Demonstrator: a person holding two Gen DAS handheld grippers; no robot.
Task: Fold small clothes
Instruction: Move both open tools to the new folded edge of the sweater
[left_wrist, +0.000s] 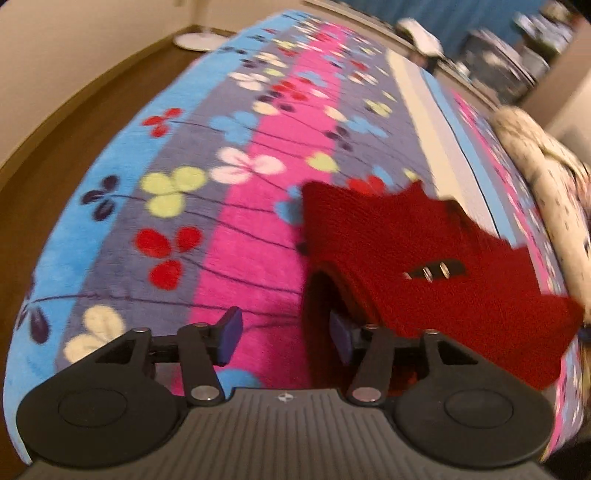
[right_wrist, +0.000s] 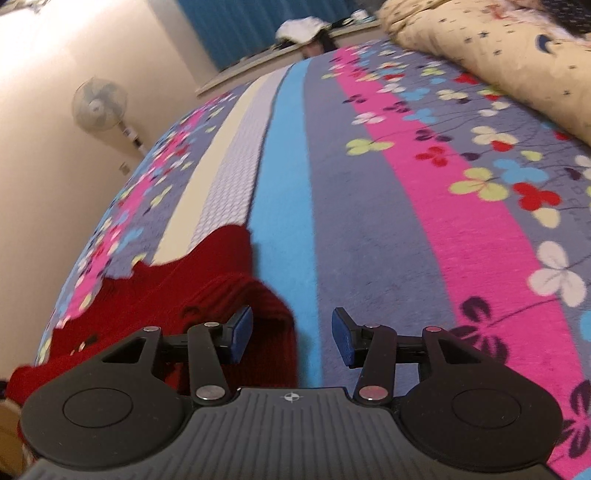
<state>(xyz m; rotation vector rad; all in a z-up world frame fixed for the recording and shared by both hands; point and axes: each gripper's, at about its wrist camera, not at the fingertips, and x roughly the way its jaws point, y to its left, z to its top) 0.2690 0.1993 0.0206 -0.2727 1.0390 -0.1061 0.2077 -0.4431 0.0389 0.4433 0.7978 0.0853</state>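
One red knit garment (left_wrist: 424, 258) on blanket (left_wrist: 240, 221) | two grippers — left (left_wrist: 284, 338), right (right_wrist: 291, 338) — jaws apart, empty

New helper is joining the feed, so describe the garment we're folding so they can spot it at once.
Find the bed's striped flowered blanket. The red knitted garment lies on it, between the open left gripper and the open right gripper. It is the only plain dark red thing there, with a buttoned slit.
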